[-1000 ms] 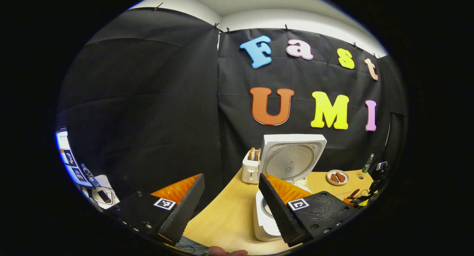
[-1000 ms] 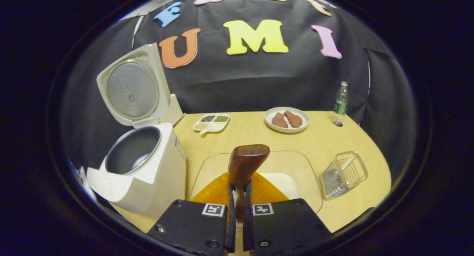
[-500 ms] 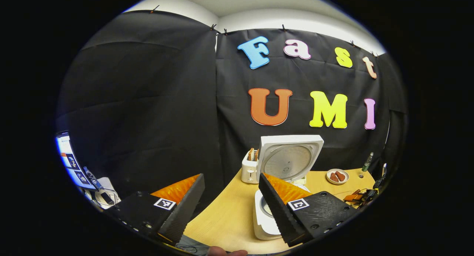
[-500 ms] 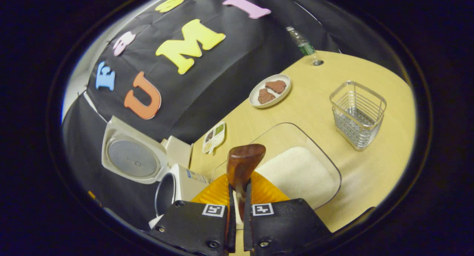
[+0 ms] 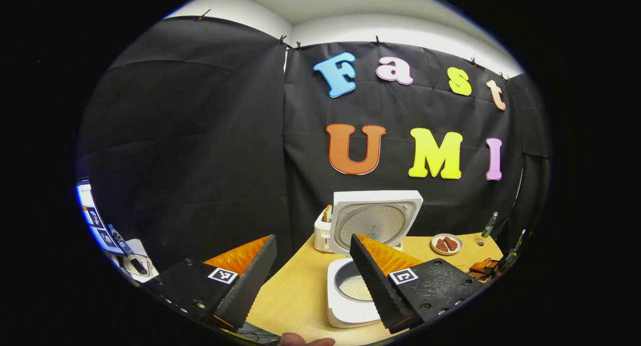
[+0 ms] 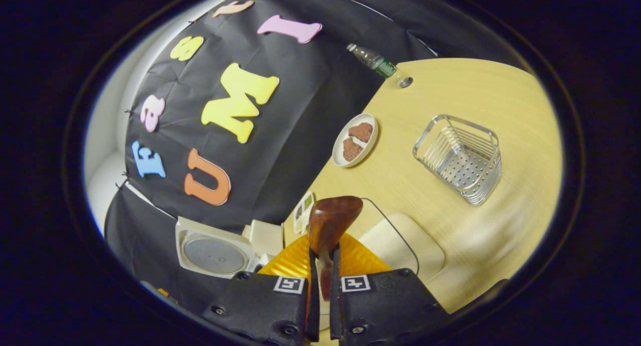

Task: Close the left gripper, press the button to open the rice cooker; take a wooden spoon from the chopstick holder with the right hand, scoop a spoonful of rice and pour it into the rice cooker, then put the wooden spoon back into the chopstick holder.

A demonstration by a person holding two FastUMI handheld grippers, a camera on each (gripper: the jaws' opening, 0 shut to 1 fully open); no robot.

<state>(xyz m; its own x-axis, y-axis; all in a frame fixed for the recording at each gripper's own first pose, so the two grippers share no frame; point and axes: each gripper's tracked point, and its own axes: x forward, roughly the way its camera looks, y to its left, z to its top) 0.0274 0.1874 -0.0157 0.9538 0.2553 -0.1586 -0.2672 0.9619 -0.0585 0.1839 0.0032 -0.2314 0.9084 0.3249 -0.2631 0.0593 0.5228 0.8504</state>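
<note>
In the left gripper view, the left gripper (image 5: pixel 311 273) hung above the near edge of the wooden table (image 5: pixel 300 296) with its fingers spread wide and nothing between them. The rice cooker (image 5: pixel 350 296) sat just beyond it with its lid (image 5: pixel 373 221) standing upright, and a layer of white rice lay in the bottom of the inner pot (image 5: pixel 355 287). A white toaster (image 5: pixel 323 231) stood just behind the rice cooker on its left (a slice of bread stuck out of the top). To the right of the rice cooker, farther back, were a small plate (image 5: pixel 446 244) with two brown pieces and a bottle (image 5: pixel 489 222) near the wall.

In the right gripper view, strongly tilted, the right gripper (image 6: pixel 320 286) had its fingers nearly together, both pressing on the handle of the wooden spoon (image 6: pixel 330 228), whose dark bowl rose ahead of them. The rice cooker (image 6: pixel 215 248) with its raised lid lay to the left of the spoon. A clear tray of rice (image 6: pixel 400 243) sat right of the spoon, just beyond the fingers. The wire chopstick holder (image 6: pixel 460 158) stood well apart from the rice cooker, past the tray, with the plate (image 6: pixel 355 139) and the bottle (image 6: pixel 378 64) farther off towards the wall. A small divided dish (image 6: pixel 303 213) lay between the rice cooker and the plate.
</note>
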